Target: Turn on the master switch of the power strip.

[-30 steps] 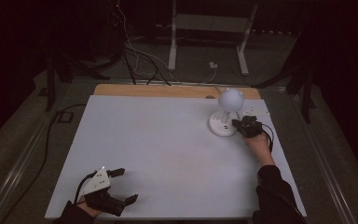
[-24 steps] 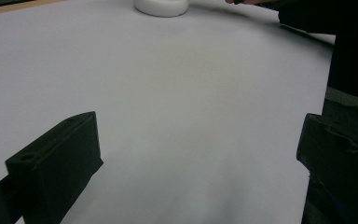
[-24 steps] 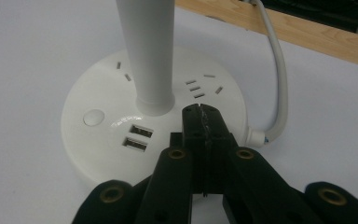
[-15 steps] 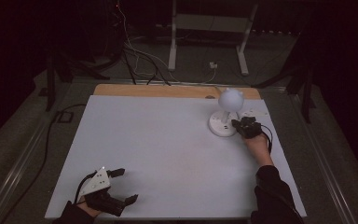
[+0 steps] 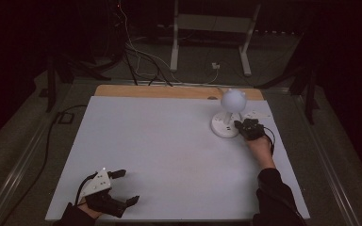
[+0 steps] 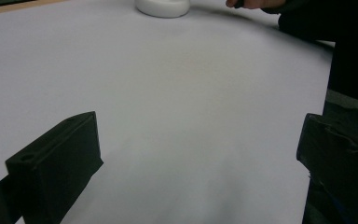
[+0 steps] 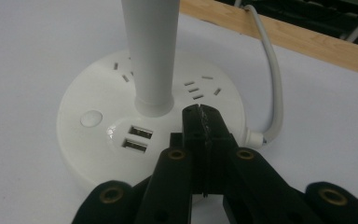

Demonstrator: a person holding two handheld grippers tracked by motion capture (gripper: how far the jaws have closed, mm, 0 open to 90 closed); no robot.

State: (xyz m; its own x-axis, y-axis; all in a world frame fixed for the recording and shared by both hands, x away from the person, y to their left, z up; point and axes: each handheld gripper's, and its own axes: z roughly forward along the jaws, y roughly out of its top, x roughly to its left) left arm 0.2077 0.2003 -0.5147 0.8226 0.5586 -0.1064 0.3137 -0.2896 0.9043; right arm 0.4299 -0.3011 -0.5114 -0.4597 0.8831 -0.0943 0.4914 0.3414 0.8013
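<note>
A white desk lamp with a round head (image 5: 233,100) stands on a round white base (image 5: 225,127) at the table's far right. That base (image 7: 121,135) carries socket slots, two USB ports (image 7: 137,138) and a round button (image 7: 91,118). My right gripper (image 5: 243,127) (image 7: 200,112) is shut, jaws pressed together with nothing between them, its tip over the base's near right edge, right of the stem (image 7: 151,56). My left gripper (image 5: 122,188) rests open at the table's near left corner, its jaws (image 6: 200,154) wide apart over bare white surface.
The lamp's white cable (image 7: 272,74) runs from the base toward the wooden strip (image 5: 169,91) at the table's far edge. A small white flat item (image 5: 257,114) lies beside the lamp. The white tabletop (image 5: 165,146) spreads between the two hands. Cables and a stand sit on the floor behind.
</note>
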